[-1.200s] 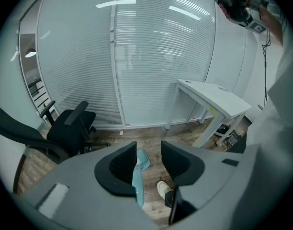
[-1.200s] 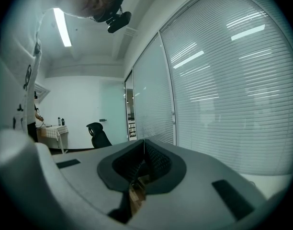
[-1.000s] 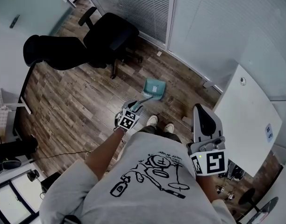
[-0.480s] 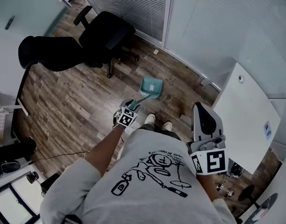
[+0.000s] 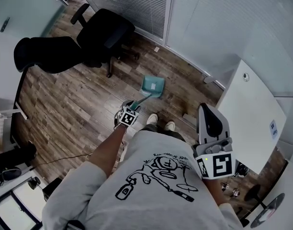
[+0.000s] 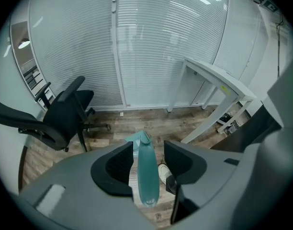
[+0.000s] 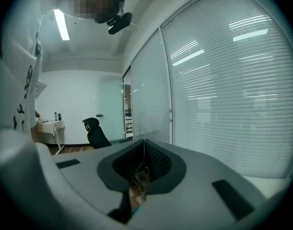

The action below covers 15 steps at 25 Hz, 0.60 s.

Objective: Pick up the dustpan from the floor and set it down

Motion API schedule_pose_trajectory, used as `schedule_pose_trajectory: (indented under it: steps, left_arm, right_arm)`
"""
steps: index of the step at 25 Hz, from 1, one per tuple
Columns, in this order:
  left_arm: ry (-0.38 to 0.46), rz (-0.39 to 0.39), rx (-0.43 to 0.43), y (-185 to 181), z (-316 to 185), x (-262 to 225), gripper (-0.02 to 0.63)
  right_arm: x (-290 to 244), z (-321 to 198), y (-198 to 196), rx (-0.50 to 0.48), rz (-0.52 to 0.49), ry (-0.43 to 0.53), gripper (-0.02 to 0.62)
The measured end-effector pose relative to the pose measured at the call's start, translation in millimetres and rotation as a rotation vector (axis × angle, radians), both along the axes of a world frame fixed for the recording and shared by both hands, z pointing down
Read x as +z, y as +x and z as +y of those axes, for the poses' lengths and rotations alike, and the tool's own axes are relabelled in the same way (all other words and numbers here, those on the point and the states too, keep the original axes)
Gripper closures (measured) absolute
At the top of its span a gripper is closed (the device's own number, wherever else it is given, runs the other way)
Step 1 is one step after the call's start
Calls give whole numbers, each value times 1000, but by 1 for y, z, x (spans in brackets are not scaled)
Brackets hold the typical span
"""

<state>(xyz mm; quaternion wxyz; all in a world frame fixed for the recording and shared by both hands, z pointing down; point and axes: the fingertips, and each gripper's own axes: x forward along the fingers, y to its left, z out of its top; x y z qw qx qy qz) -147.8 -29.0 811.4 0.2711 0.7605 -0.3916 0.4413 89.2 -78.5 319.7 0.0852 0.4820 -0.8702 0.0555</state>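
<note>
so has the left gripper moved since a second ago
Yes: the left gripper has sunk toward the floor beside the shoes; its jaws have just been opening, the dustpan handle between them.

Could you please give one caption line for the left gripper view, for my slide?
Left tool, jaws just opening, with the teal dustpan handle between them above the wooden floor.

Shirt point(image 5: 151, 176): light grey, short sleeves, black line drawing and lettering on the front.
Shoes point(image 5: 152, 120): pale pair, at 12 o'clock from the shirt.
Left tool point(image 6: 149, 146): grey moulded shell, two dark ribbed pads.
Left marker cube point(image 5: 129, 119): white faces, black square patterns.
Right tool point(image 7: 144, 150): same grey shell, black oval inset on its back.
Right marker cube point(image 5: 217, 166): white, black squares, at the tool's 6 o'clock.
</note>
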Motion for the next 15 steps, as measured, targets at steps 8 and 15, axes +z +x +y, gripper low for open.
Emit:
schedule_pose_trajectory:
  steps: [8, 15]
  left_arm:
    - [-44, -7, -19, -3, 7, 22, 408]
    - [-54, -35, -24, -5, 5, 34, 477]
  right_arm:
    - [7, 3, 2, 11, 26, -17, 591]
    - [12, 4, 5, 19, 43, -33, 591]
